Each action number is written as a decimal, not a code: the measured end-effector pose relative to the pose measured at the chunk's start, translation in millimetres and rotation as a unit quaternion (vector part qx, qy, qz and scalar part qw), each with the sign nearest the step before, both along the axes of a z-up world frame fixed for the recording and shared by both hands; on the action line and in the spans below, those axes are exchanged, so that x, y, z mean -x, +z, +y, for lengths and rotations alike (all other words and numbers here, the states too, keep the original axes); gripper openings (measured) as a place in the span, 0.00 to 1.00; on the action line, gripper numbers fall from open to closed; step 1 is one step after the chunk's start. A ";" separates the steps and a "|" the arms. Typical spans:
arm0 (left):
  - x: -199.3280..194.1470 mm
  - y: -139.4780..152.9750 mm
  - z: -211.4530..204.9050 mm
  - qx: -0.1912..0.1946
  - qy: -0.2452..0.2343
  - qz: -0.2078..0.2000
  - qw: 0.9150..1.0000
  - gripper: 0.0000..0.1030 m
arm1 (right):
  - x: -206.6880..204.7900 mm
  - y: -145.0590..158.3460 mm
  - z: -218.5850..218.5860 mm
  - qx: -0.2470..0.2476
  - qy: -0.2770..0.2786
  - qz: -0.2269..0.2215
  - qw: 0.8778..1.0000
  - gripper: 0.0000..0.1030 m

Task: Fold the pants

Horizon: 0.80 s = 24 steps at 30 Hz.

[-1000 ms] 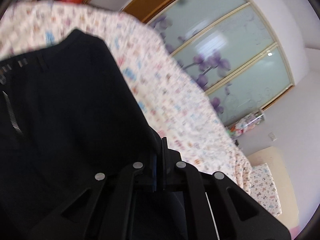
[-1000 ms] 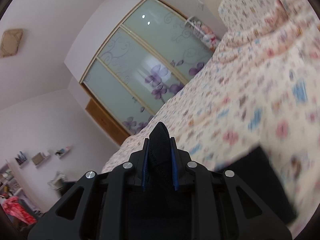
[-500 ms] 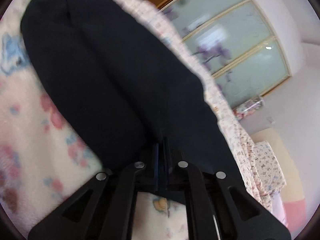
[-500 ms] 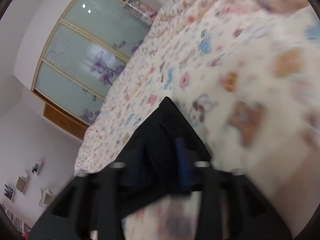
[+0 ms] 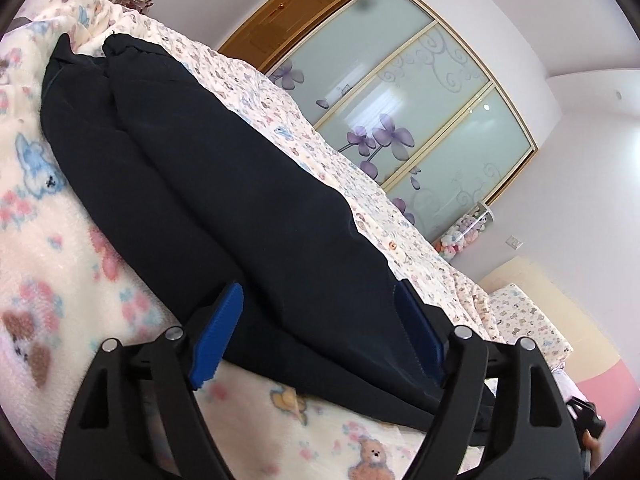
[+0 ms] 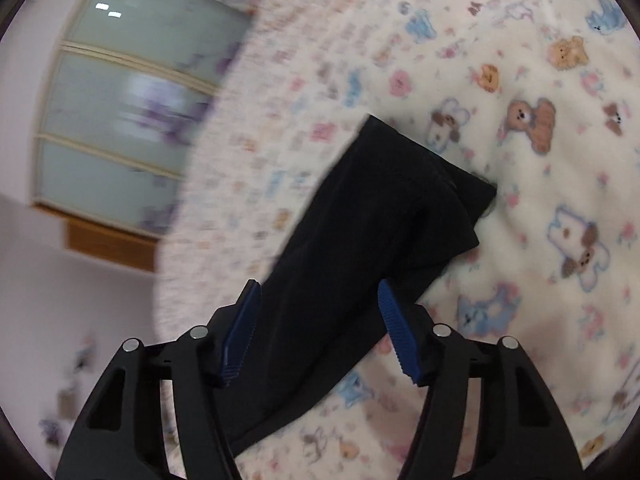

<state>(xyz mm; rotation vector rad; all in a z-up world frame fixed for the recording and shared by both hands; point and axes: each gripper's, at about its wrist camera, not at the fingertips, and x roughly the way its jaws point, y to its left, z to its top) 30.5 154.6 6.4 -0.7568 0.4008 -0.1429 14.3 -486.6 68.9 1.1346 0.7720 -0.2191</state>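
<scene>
The dark navy pants [image 5: 224,184] lie flat on the patterned fleece blanket [image 5: 52,240], both legs side by side, stretching away to the upper left. My left gripper [image 5: 320,304] is open, its blue pads either side of the near end of the pants, just above the cloth. In the right wrist view the pants [image 6: 360,232] show as a folded strip with the hem ends at the upper right. My right gripper [image 6: 318,300] is open over that strip, holding nothing.
The bed blanket [image 6: 540,160] has teddy bear and puppy prints. A sliding wardrobe with frosted floral glass doors [image 5: 404,100] stands beyond the bed. A jar of plush toys [image 5: 464,232] and a cream headboard [image 5: 560,304] are at the right.
Both grippers were shut on the pants and carried them down onto the blanket. Both have now opened and let go; the pants lie on the bed.
</scene>
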 end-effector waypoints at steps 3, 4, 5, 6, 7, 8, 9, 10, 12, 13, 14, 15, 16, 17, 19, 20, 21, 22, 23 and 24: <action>-0.6 0.4 -2.5 -0.002 -0.005 -0.001 1.000 0.80 | -12.0 -14.7 4.1 -0.006 -0.039 0.069 0.997 0.60; 1.8 -0.3 -1.5 -0.003 -0.006 -0.001 1.000 0.81 | -18.9 -17.5 5.6 -0.007 -0.051 0.090 0.995 0.60; 1.5 -0.1 -1.5 -0.002 -0.008 -0.001 1.000 0.81 | -24.0 -20.0 4.3 -0.001 -0.056 0.097 0.994 0.60; -1.3 -0.3 -3.7 -0.001 -0.009 0.000 1.000 0.82 | -29.1 -21.5 5.9 0.014 -0.059 0.103 0.993 0.60; -1.7 -0.6 -3.0 0.000 -0.011 0.001 1.000 0.82 | -34.1 -19.9 7.4 0.034 -0.061 0.110 0.992 0.50; -2.3 -0.5 -3.0 0.000 -0.013 0.001 1.000 0.82 | -39.0 -19.0 9.5 0.061 -0.058 0.108 0.991 0.18; -2.8 -0.7 -2.9 0.001 -0.015 0.001 1.000 0.83 | -39.6 -18.6 10.1 0.074 -0.055 0.107 0.990 0.10; -2.2 -0.8 -2.3 0.002 -0.016 0.001 1.000 0.83 | -43.3 -15.8 10.5 0.071 -0.049 0.098 0.991 0.06; -2.7 -0.8 -2.3 0.004 -0.019 0.000 1.000 0.84 | -47.1 17.0 9.4 0.059 -0.013 -0.040 0.997 0.06; -2.9 -0.9 -2.2 0.005 -0.021 -0.001 1.000 0.84 | -41.5 31.1 9.0 0.066 0.001 -0.100 0.993 0.05; -2.6 -1.0 -1.9 0.006 -0.021 -0.001 1.000 0.84 | -34.5 52.5 9.6 0.090 0.020 -0.192 0.977 0.05; -3.2 -1.1 -2.2 0.007 -0.022 -0.001 1.000 0.85 | -25.2 64.3 10.9 0.142 0.026 -0.237 0.961 0.05; -3.3 -0.9 -2.1 0.007 -0.022 -0.001 1.000 0.85 | -19.6 59.2 9.8 0.179 0.019 -0.236 0.955 0.06; -3.4 -0.7 -2.1 0.008 -0.023 0.000 1.000 0.85 | -19.9 45.2 5.3 0.181 0.019 -0.210 0.961 0.06; -4.1 -0.7 -2.9 0.010 -0.024 -0.001 1.000 0.85 | -25.9 -12.9 -14.6 0.106 0.025 -0.093 0.990 0.06; -4.1 -0.8 -3.4 0.010 -0.025 0.000 1.000 0.85 | -20.7 -40.1 -23.2 0.055 0.016 -0.053 0.997 0.06; -4.3 -0.9 -3.7 0.010 -0.025 0.000 1.000 0.85 | -13.3 -59.1 -29.2 0.017 0.004 -0.035 0.999 0.06; -2.7 -1.7 -1.7 0.010 -0.026 0.000 1.000 0.85 | -5.4 -72.2 -33.6 -0.011 -0.004 -0.031 0.999 0.07; -2.6 -1.7 -2.0 0.009 -0.026 0.000 1.000 0.85 | 1.9 -80.2 -36.8 -0.031 -0.007 -0.039 0.999 0.15; -2.7 -1.9 -2.6 0.008 -0.026 0.001 1.000 0.85 | 8.2 -82.2 -38.7 -0.037 -0.009 -0.047 0.998 0.17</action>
